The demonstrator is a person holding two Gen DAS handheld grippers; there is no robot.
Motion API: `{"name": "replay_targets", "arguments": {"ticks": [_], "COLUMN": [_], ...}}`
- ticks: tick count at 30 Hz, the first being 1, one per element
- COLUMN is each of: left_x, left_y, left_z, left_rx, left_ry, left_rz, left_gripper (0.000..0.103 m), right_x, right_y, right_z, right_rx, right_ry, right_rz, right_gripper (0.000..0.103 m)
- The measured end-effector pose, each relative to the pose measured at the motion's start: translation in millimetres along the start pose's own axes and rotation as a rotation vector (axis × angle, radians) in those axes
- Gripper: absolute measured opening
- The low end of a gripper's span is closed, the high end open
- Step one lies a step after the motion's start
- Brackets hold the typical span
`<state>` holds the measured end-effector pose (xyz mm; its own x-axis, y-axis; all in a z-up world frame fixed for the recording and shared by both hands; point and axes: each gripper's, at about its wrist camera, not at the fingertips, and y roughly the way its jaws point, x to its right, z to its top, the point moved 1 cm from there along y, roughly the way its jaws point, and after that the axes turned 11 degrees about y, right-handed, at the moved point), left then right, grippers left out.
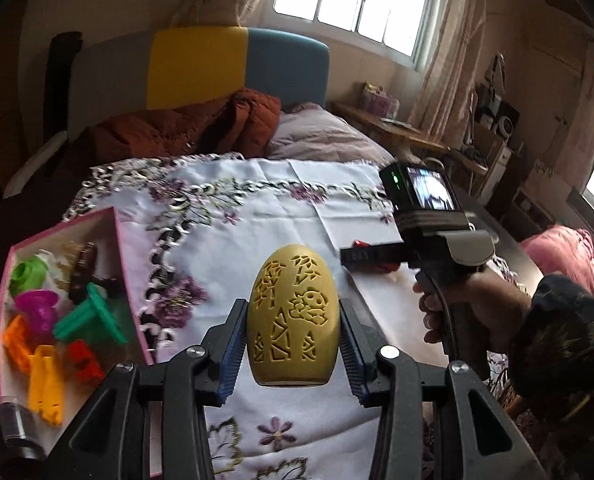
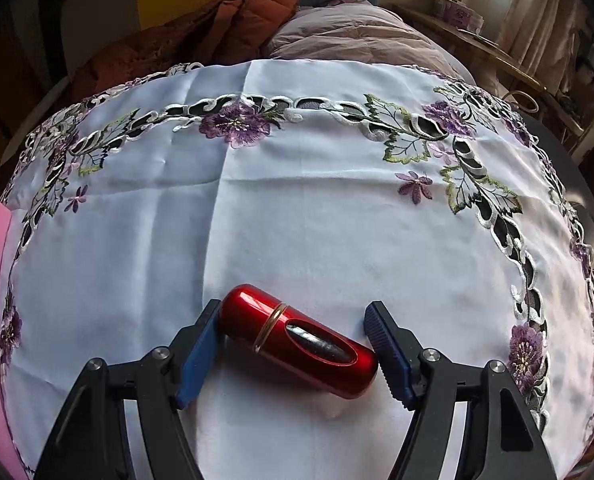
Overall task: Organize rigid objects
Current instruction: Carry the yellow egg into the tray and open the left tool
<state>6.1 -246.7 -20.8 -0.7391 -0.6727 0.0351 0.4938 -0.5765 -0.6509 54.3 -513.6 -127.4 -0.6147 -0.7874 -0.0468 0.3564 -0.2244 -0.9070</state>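
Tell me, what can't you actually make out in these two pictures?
- Left wrist view: the lower end of the carved yellow egg-shaped ornament, hidden behind the left tool.
- Left wrist view: the near corner of the pink cardboard box, cut off by the tool's frame.
- Right wrist view: whether the right tool touches the glossy red capsule-shaped case on its right side.

matt yellow plastic egg [image 1: 293, 316] with carved pattern, glossy red metallic-looking capsule [image 2: 299, 340], smooth embroidered cloth [image 2: 297, 216], ribbed blue pads [image 2: 389, 354]

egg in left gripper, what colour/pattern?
Mustard-yellow egg with carved cut-out shapes; clearest in the left wrist view.
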Motion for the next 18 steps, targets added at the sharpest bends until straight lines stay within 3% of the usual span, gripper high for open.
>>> {"name": "replay_targets", "arguments": {"ticks": [9, 18], "left_x": [-46.9, -147.5], "left_y": [-40.7, -111.1], "left_z": [-9.2, -52.5], "left_rx": [0.030, 0.066], "left_ry": [-0.101, -0.301], "left_rz": [0.045, 0.214], "left_gripper": [0.044, 0.044], "right_x": [-1.4, -2.4], "right_y": [-1.0, -1.6], "right_z": [-1.6, -1.1], "right_rx": [0.010, 0.014], "right_ry": [-0.017, -0.032], "right_rz": [-0.013, -0.020], "right_gripper": [0.072, 0.071]}}
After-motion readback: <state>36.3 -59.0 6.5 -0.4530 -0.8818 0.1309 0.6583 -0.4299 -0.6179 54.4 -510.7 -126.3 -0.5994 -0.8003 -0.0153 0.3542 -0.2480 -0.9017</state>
